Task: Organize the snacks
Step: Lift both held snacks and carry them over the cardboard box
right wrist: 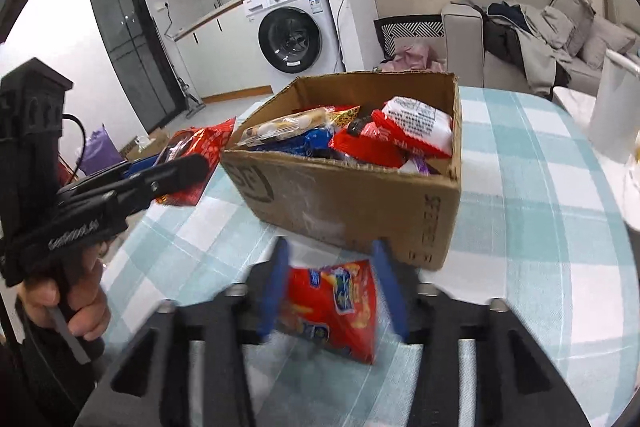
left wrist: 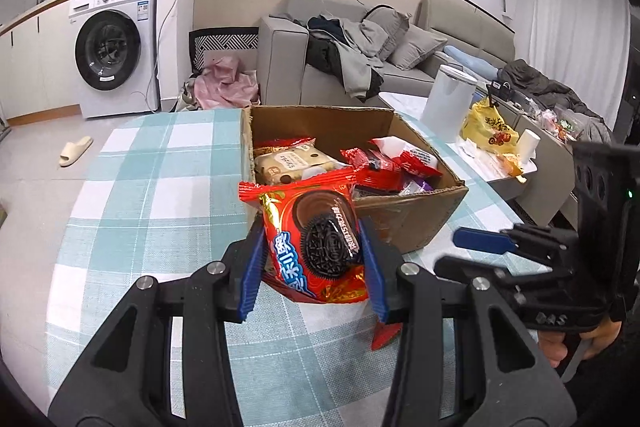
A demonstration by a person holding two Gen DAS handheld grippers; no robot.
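Clamped between the blue pads of the left gripper [left wrist: 312,259] is a red cookie packet [left wrist: 316,247], held upright just in front of the cardboard box [left wrist: 420,211]. That box sits on a table under a teal checked cloth [left wrist: 160,187] and is heaped with wrapped snacks [left wrist: 320,163]. Off to the right, the other tool's blue finger juts in over the cloth, a person's hand [left wrist: 580,339] wrapped round its handle.

From the right wrist view, the right gripper [right wrist: 334,291] has its blue fingers [right wrist: 276,291] spread either side of a red snack bag [right wrist: 336,307]; the picture is blurred here, but a gap shows on each side, so the pads do not press it. This bag lies near the box's front wall [right wrist: 340,203]. At left, the first tool carries its red packet beside the box. A washing machine [right wrist: 296,27] stands behind.
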